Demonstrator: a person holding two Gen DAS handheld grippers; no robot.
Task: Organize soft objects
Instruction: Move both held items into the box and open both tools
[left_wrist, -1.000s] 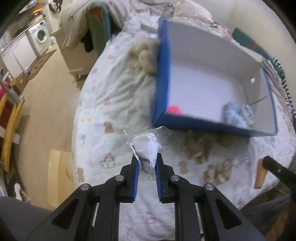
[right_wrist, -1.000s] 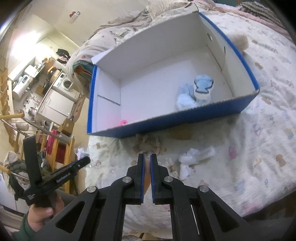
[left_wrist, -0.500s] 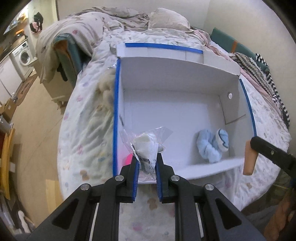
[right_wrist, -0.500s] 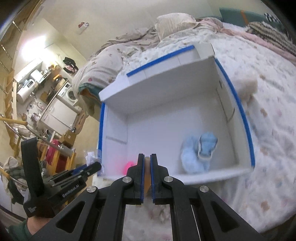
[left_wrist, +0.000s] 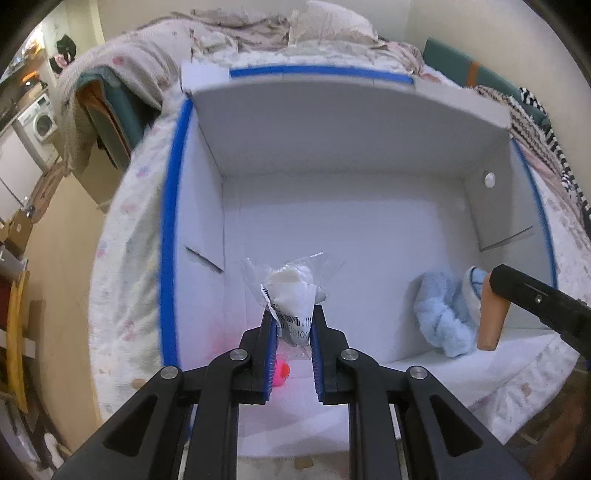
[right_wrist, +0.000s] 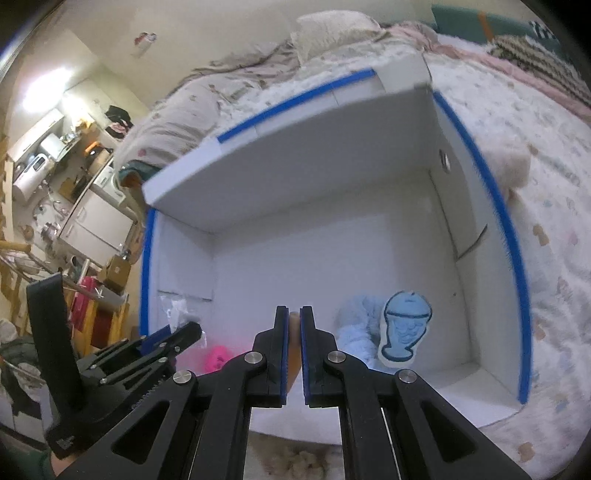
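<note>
A white box with blue edges (left_wrist: 369, 122) lies open on the bed (left_wrist: 125, 295); it also shows in the right wrist view (right_wrist: 295, 177). My left gripper (left_wrist: 293, 325) is shut on a clear plastic bag of white soft stuff (left_wrist: 291, 291), held over the box's near left corner. My right gripper (right_wrist: 293, 325) is shut on a thin tan piece (right_wrist: 293, 332), over the box's front; it shows in the left wrist view (left_wrist: 491, 317). A light blue fluffy item (right_wrist: 373, 332) and a pink item (right_wrist: 218, 356) lie inside the box.
The bed is covered by a pale patterned fleece (right_wrist: 546, 155), with pillows and rumpled bedding (left_wrist: 258, 29) behind the box. A beige fluffy lump (right_wrist: 513, 166) lies right of the box. A washing machine (left_wrist: 37, 122) and clutter stand on the floor at left.
Both grippers have moved forward from the bed in front of the box to above its inside. The bag and the tan piece stay gripped.
</note>
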